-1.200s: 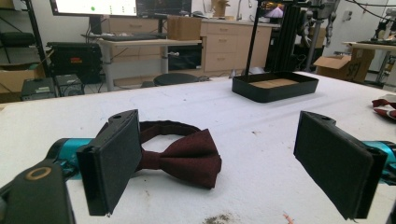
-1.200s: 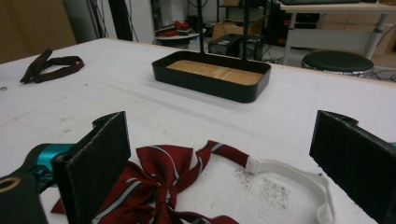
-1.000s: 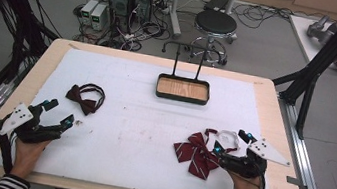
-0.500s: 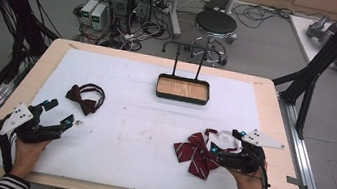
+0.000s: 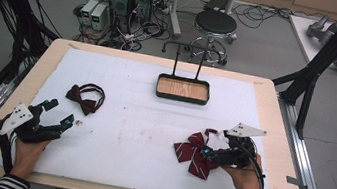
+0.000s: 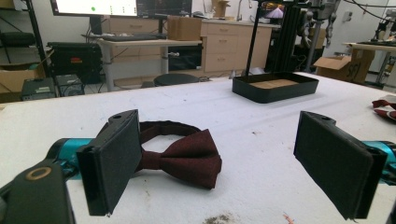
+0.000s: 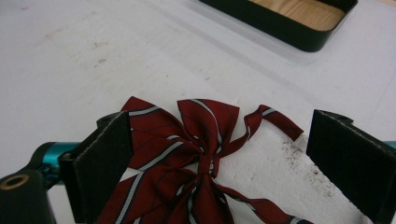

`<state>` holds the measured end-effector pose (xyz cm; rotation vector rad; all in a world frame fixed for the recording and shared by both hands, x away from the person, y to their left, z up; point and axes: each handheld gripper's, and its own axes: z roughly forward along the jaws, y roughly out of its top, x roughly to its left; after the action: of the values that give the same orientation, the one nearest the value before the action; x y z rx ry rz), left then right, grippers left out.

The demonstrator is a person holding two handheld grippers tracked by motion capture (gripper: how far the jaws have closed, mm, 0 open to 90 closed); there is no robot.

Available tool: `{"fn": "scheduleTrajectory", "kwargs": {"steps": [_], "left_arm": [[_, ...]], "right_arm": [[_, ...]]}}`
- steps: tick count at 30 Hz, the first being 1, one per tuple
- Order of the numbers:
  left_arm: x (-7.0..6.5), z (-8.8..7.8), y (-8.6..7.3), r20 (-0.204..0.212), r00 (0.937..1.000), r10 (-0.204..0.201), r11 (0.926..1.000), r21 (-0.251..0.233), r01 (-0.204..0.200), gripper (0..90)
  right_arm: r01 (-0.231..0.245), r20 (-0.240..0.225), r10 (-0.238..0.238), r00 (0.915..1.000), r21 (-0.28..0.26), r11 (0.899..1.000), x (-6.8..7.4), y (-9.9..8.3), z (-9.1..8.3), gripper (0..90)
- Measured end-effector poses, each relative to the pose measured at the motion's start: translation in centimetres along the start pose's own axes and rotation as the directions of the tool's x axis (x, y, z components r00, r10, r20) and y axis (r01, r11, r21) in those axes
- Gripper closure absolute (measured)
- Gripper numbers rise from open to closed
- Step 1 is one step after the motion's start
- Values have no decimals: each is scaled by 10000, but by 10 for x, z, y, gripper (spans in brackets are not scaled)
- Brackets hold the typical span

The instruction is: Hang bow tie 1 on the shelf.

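— How far along was the job, starting from the left side?

— Hardly begun there. The left tongs [image 5: 55, 114] rested low on the white desk [image 5: 128, 144], jaws spread wide and holding nothing. In the left gripper view the dark maroon bow tie [image 6: 180, 151] lay flat just ahead of those jaws, its strap looped behind it, not touched by either pad.

— And in the middle?

— The black tray [image 5: 182, 89] with the wooden floor sat toward the far edge of the desk, with nothing in it (a thin black stand rose just behind it). My reading was that both bows were meant to end up there, though that was only a judgement from the layout.

— The right side?

— That was where the work stood. The right tongs [image 5: 207, 152] had their jaws parted on either side of the striped red bow [image 5: 193, 154]. In the right gripper view the bow's knot lay between the two pads, one pad over the left wing, the other apart from the loose strap end. The jaws were released, not yet closed on the cloth.

— So what remained?

— Nearly everything, as I judged it: closing on the striped bow, lifting it, carrying it to the tray, then the same for the maroon one.
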<state>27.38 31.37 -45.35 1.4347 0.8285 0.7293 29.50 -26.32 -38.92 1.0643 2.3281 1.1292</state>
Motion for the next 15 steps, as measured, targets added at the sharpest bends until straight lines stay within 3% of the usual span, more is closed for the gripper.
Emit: {"fn": "scheduleTrajectory", "kwargs": {"steps": [3, 15], "left_arm": [[0, 0, 0, -2, 10000, 9, 10000, 6, -9, 155], [0, 0, 0, -8, 10000, 7, 10000, 10, -7, 155]], "right_arm": [[204, -82, -202, 9998, 280, 9994, 1, 2, 3, 155], [473, -210, -449, 9988, 1299, 9904, 2, 6, 14, 219]]}}
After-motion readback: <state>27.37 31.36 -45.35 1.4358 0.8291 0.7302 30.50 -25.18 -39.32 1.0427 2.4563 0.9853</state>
